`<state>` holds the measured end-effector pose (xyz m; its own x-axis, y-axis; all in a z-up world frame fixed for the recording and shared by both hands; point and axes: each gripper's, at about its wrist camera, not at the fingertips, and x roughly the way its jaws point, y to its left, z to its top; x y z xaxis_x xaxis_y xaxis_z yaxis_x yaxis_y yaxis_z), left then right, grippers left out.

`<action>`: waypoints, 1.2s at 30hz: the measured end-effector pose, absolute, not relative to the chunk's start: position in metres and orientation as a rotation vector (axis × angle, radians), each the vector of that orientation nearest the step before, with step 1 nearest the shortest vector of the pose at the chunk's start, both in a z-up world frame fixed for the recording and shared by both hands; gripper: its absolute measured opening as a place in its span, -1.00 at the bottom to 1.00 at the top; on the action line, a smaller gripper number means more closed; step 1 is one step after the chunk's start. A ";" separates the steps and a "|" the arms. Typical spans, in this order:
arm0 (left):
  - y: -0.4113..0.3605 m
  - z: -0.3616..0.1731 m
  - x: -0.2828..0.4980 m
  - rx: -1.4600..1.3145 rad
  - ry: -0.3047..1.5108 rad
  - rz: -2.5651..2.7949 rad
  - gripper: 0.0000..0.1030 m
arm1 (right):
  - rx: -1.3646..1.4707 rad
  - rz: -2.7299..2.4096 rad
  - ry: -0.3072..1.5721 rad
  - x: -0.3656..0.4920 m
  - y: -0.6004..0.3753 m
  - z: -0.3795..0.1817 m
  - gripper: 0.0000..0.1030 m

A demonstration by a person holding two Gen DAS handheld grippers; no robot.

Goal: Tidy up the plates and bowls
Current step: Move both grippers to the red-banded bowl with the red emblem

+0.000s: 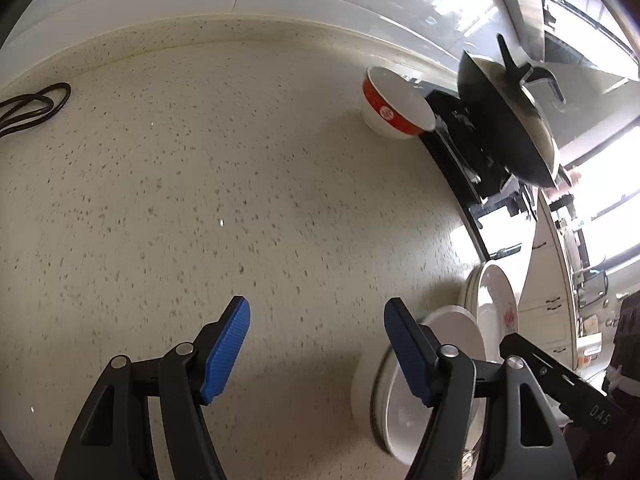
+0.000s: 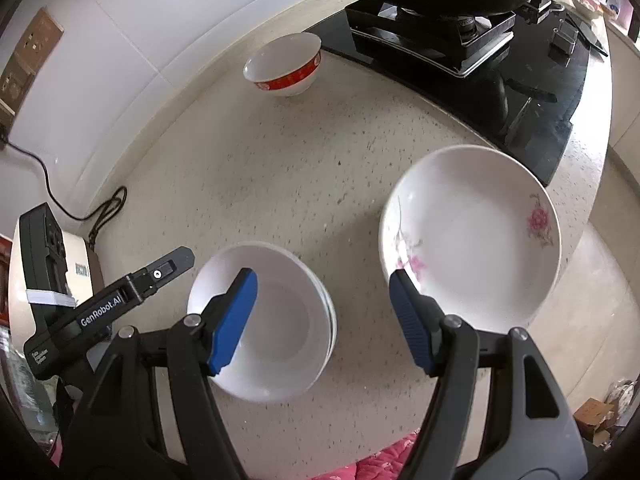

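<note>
The left tool [image 1: 316, 350] is held wide open over the speckled worktop [image 1: 240, 200], with nothing gripped or touched. The right tool [image 2: 323, 320] is likewise spread apart and empty, above the gap between the stacked white bowls [image 2: 276, 344] and the flowered plate [image 2: 480, 236]. A red-banded bowl [image 2: 286, 65] is seen farther back, near the stove [image 2: 440, 46].

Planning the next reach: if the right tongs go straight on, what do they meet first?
Probably bare counter between the white bowls and the floral plate; the right tongs stand open, depth unclear.
</note>
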<state>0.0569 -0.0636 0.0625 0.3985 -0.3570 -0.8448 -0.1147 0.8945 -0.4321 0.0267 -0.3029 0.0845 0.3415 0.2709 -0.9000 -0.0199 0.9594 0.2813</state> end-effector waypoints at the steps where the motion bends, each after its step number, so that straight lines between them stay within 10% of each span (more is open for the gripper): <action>1: -0.063 0.063 0.061 -0.468 1.161 -0.158 0.37 | 0.241 0.187 1.212 0.030 -0.304 0.085 0.39; 36: -0.095 0.053 0.285 -0.407 1.136 -0.157 0.37 | 0.405 0.198 1.240 0.250 -0.278 0.044 0.39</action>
<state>0.2850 -0.0951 0.0528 0.4200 -0.3249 -0.8474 -0.0827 0.9161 -0.3923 0.2500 -0.2781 0.0441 0.3198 0.3622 -0.8755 0.0708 0.9123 0.4032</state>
